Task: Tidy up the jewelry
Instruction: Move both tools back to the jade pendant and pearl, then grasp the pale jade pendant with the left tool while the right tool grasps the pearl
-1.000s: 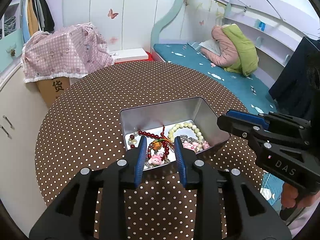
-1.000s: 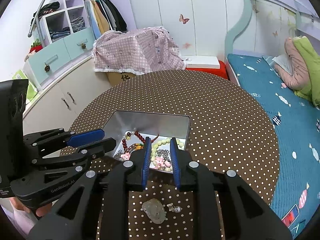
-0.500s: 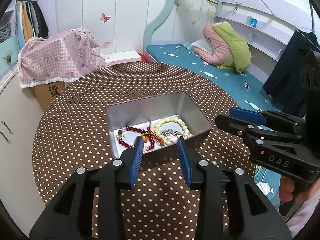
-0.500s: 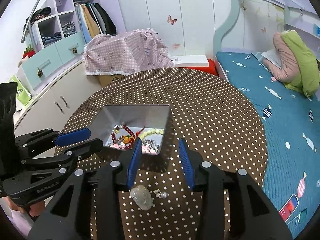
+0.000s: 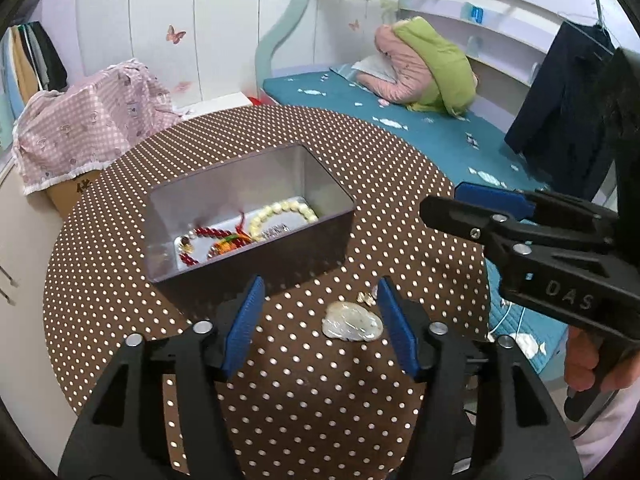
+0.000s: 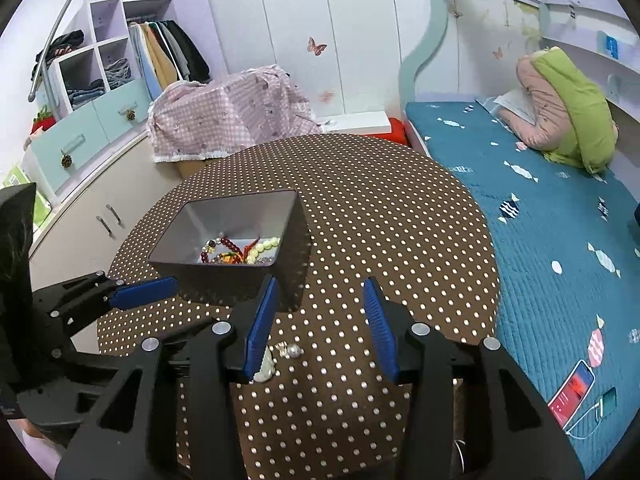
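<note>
Both grippers hanging open over the last loose pieces

Left gripper [image 5: 320, 320] and right gripper [image 6: 318, 320], jaws just widening, are holding nothing. Bracelets are already lying in the metal tin [image 5: 320, 184]; the pale pendant [image 5: 351, 322] and small earrings [image 5: 366, 298] are waiting on the dotted table [image 5: 300, 400].

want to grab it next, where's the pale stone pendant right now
In the left wrist view the pale pendant lies on the dotted tablecloth, outside and just in front of the metal box, beside a small pearl earring.
</note>
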### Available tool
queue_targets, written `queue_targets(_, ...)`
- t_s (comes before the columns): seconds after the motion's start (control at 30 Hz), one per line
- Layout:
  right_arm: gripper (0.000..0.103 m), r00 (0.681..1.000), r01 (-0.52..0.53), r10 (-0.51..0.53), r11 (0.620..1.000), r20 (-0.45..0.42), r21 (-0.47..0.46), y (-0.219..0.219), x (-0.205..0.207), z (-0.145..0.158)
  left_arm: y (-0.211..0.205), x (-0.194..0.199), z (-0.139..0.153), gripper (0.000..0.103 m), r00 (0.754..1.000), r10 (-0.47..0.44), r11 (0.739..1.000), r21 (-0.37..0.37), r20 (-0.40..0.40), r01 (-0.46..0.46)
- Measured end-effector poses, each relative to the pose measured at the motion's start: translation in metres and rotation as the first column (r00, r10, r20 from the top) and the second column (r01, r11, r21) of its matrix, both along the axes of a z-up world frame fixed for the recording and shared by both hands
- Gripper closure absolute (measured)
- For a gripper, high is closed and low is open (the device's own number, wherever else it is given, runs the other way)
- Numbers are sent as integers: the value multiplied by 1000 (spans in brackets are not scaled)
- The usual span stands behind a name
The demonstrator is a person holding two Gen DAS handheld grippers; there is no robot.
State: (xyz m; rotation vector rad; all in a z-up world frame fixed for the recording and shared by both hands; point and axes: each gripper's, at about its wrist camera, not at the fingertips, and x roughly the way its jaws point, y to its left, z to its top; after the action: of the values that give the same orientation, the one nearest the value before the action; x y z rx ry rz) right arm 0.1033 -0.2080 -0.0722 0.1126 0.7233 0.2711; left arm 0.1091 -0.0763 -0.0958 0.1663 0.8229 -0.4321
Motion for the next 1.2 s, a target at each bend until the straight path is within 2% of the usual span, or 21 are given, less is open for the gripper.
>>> queue_targets(0.07,57,1000,9,-9,1000,-3,0,-2,-3,-3,-4,-2,-6,37,1000,-3,1000,12,-12,3)
queue_targets(0.2,56,999,42,-42,999,-7,21,-9,-8,-8,-12,-3,-16,24,1000,-11,999,35,-28,12)
queue_targets(0.33,52,997,79,-78,996,-21,30,-17,-10,-13,-18,-1,-27,18,999,-5,998,65,-49,8)
queue_targets(0.43,48,995,93,-91,994,-36,62,-26,-12,-20,-21,2,-39,17,997,15,996,84,-69,-9)
queue_targets(0.67,33,993,114,-111,992,-50,62,-28,-13,-35,-20,9,-59,17,995,73,993,94,-68,-66)
queue_targets(0.77,22,992,125,-124,992,-19,33,-25,-16,-41,-18,7,-63,17,995,97,993,74,-35,-95)
queue_targets(0.9,16,988,144,-144,990,46,8,-22,-19,-51,-19,2,-67,17,991,135,990,46,22,-136)
queue_targets(1.0,13,983,157,-154,987,102,-22,-17,-23,-61,-19,-1,-68,17,987,158,986,45,27,-159)
queue_targets(1.1,10,979,132,-141,989,145,66,-21,-28,-67,-19,-4,-70,16,984,176,984,26,36,-177)
queue_targets(1.13,10,977,129,-141,988,159,82,-21,-30,-68,-19,-6,-71,14,982,185,983,7,40,-186)
queue_targets(1.2,9,971,131,-147,987,191,94,-21,-33,-69,-18,-7,-71,13,977,210,977,19,50,-211)
